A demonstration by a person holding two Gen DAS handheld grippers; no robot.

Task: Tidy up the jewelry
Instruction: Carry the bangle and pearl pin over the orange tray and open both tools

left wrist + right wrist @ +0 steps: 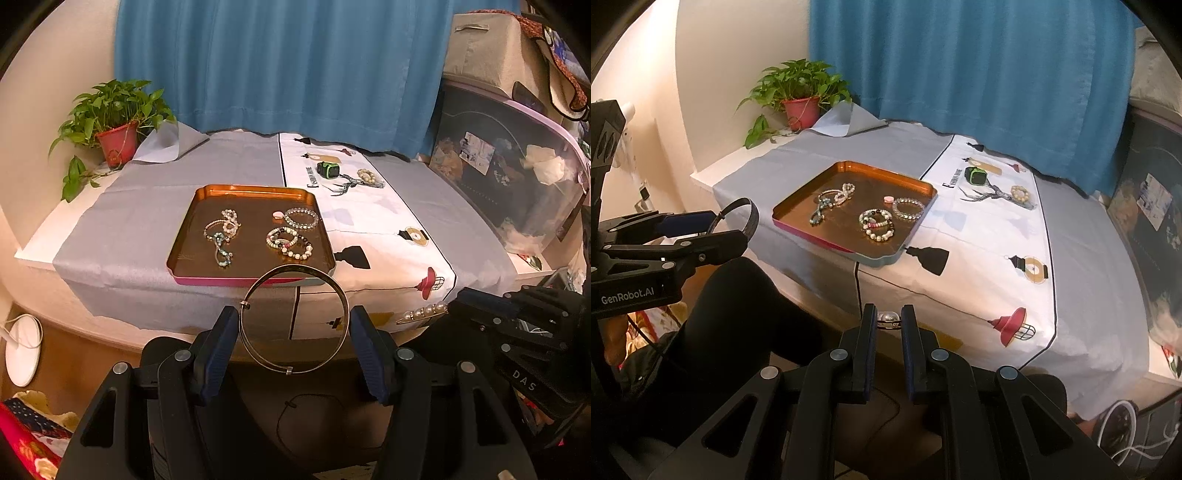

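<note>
1 tray (184, 254), 1 bangle (293, 319), 1 pearl clip (424, 313), 1 plant (118, 122).

Table (37, 254) w/ white top, mostly under a grey cloth (147, 221); a white printed cloth (388, 236) overlaps it on the right half. Copper tray (255, 190) sits center, straddling both cloths. Potted plant (114, 122) at 10 o'clock from tray, on the far-left corner. Green watch (328, 170) and bead bracelet (367, 176) at 1 o'clock, on the printed cloth.
</note>
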